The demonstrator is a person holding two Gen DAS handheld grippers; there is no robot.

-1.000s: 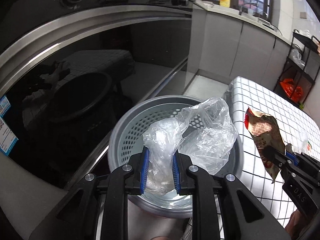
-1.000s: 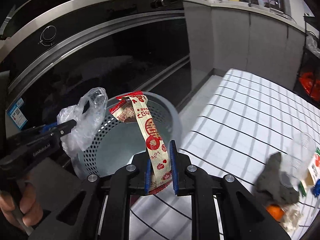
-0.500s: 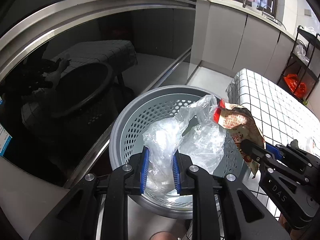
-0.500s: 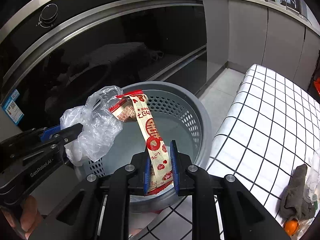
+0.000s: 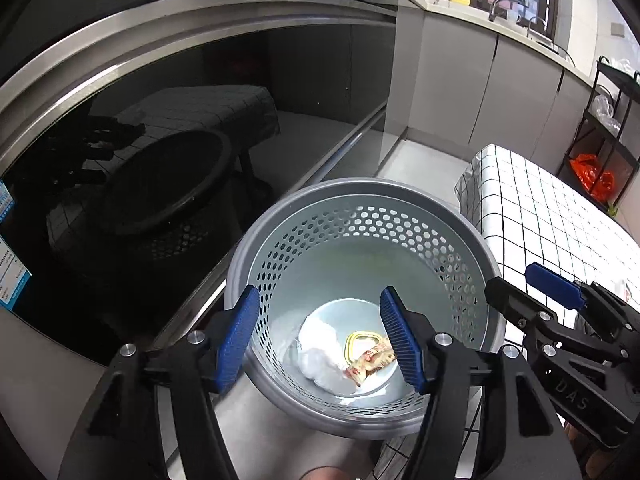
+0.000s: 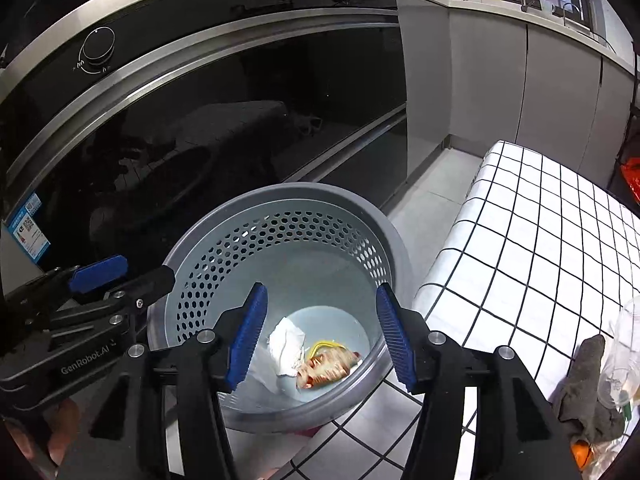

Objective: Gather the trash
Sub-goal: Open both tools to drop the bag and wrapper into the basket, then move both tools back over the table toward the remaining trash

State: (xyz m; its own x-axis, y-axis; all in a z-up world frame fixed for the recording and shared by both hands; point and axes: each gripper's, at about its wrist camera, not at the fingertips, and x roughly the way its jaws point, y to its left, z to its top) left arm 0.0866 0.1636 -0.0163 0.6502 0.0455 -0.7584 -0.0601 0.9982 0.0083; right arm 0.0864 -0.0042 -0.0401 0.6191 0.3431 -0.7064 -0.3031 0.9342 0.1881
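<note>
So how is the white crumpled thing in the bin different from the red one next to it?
The white plastic bag is plain and bunched up; the snack wrapper is red, printed and flatter. The bag lies left of the wrapper. Both lie loose on the bottom of the grey bin.

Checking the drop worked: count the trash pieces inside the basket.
2: a clear plastic bag left on the basket floor, a red snack wrapper touching its right. More could hide beneath.

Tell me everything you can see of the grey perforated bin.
The round grey perforated plastic bin stands upright on the floor between the dark oven front and the checked tablecloth. Its upper wall has hexagonal holes under a solid rim; the lower wall is plain. At the bottom lie a crumpled clear plastic bag and a red-and-white snack wrapper. Nothing grips it.
</note>
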